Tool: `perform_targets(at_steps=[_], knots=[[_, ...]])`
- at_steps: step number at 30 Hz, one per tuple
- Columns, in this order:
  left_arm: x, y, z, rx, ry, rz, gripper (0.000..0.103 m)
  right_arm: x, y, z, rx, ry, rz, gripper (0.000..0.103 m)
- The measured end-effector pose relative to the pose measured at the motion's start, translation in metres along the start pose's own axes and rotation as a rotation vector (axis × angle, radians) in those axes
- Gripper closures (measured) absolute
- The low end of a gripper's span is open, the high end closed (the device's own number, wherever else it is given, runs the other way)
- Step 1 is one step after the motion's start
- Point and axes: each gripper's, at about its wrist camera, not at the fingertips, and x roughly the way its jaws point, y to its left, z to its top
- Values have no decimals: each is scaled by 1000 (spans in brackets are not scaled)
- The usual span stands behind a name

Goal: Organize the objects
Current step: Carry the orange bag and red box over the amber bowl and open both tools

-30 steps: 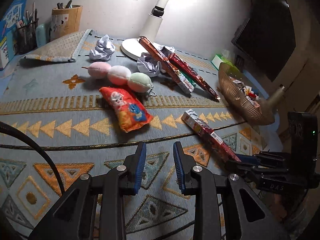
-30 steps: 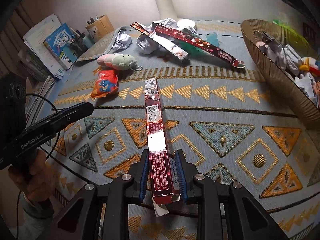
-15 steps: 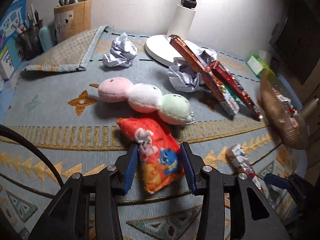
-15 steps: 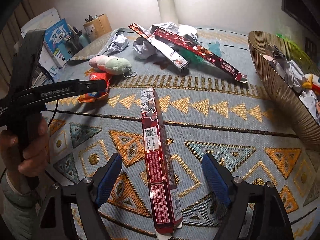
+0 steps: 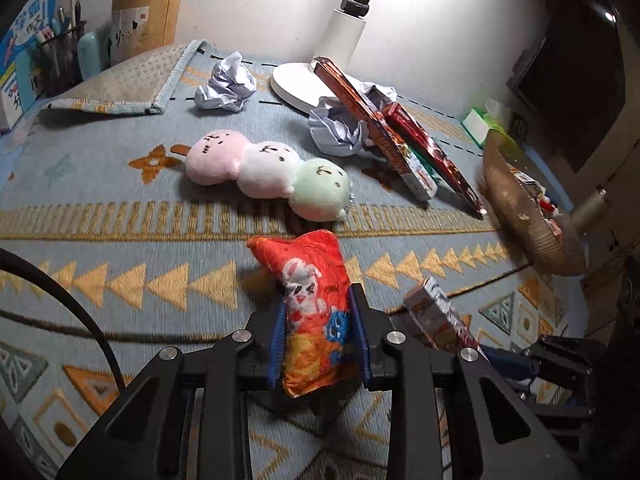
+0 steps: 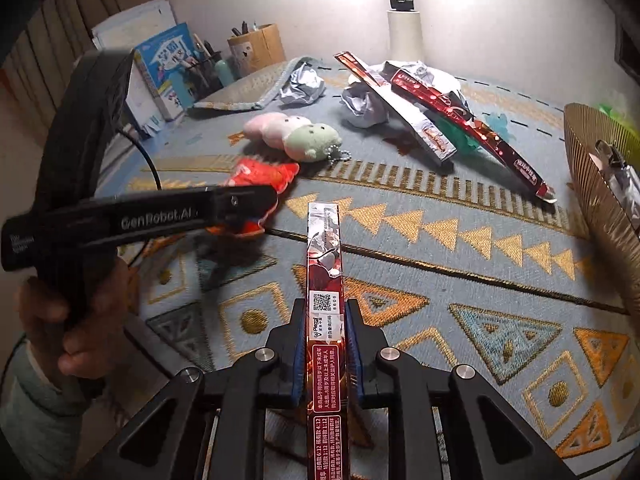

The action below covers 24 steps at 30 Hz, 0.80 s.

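Grip on both sides looks settled: my left gripper (image 5: 318, 332) is clamped across the lower half of the red snack-print plush pouch (image 5: 314, 300), and my right gripper (image 6: 323, 354) is pinched on the long red card-pack box (image 6: 325, 320) near its printed end, the rest of the box sticking out forward over the patterned mat (image 6: 460, 280). From the right wrist view the pouch seems lifted a little off the mat, with a shadow under it, though I can't be sure its far corner is free.

I judge the step in hand to be carrying both items to the gold wire basket (image 6: 596, 184) at the right edge, which already holds wrappers and small things. To do it well I'd raise the box first, since it is long and held at one end; any tilt will swing its far tip low, and it could catch the mat or the basket rim. I'd bring it in tip first and let go only once most of its length is over the bowl.

The pouch is soft and will sag, so I'd hold the squeeze steady and pass it clear of the three-ball dango plush (image 5: 266, 170) just beyond it, then wait my turn at the basket instead of crowding both tools in together.
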Motion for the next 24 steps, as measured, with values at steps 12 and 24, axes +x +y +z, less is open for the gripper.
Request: perform_targets(at_steps=[12,24], knots=[[-35,-52,-32,125,-56,-61,78,-50,-62,-33,201,-57,-32,86],[-40,-188,76,290,-180,-325,78,-212,-157,10,327,-415,-265,86]])
